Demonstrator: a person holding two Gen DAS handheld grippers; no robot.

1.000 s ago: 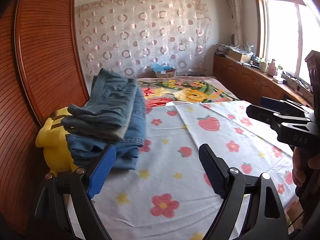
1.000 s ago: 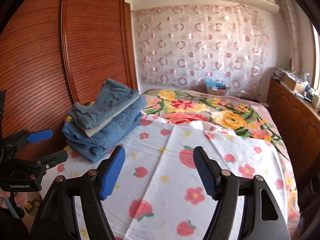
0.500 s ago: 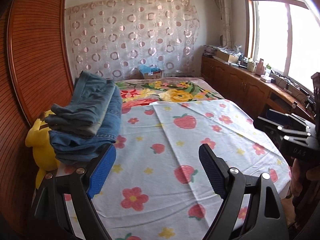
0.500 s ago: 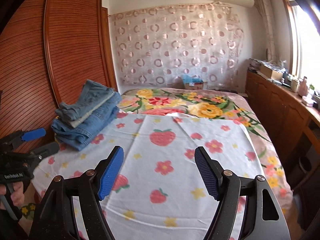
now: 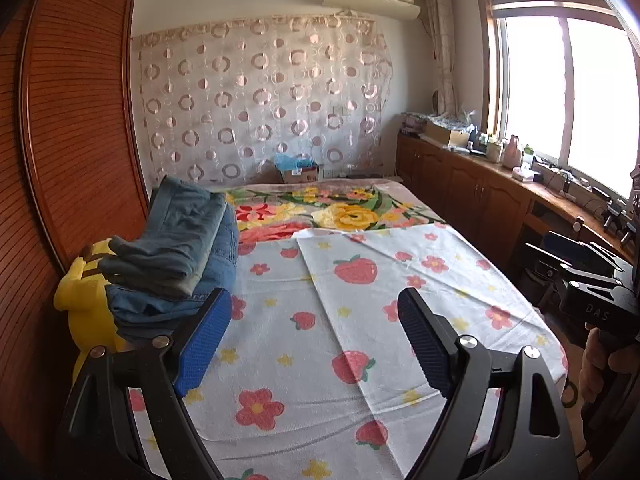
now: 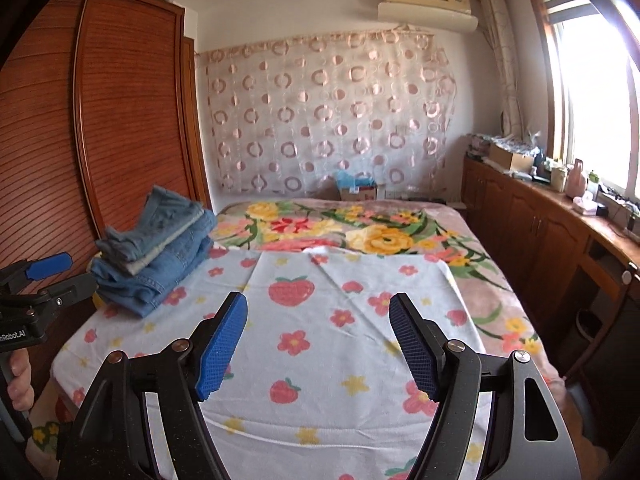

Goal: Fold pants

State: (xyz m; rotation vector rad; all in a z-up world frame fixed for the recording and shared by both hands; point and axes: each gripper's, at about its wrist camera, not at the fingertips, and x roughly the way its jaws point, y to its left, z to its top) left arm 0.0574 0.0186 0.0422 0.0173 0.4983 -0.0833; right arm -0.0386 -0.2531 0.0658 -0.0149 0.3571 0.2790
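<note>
Folded pants (image 5: 176, 256) stacked at left of frame in both views, on the sheet (image 5: 360, 320) edge, long axis running toward the far wall. Left gripper (image 5: 316, 340) wide open, empty, nearer the stack. Right gripper (image 6: 318, 344) wide open, empty, further right. No unfolded pants seen.

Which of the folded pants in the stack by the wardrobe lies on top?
The grey-blue pair lies on top; the brighter blue denim pair sits under it, resting on the strawberry sheet.
</note>
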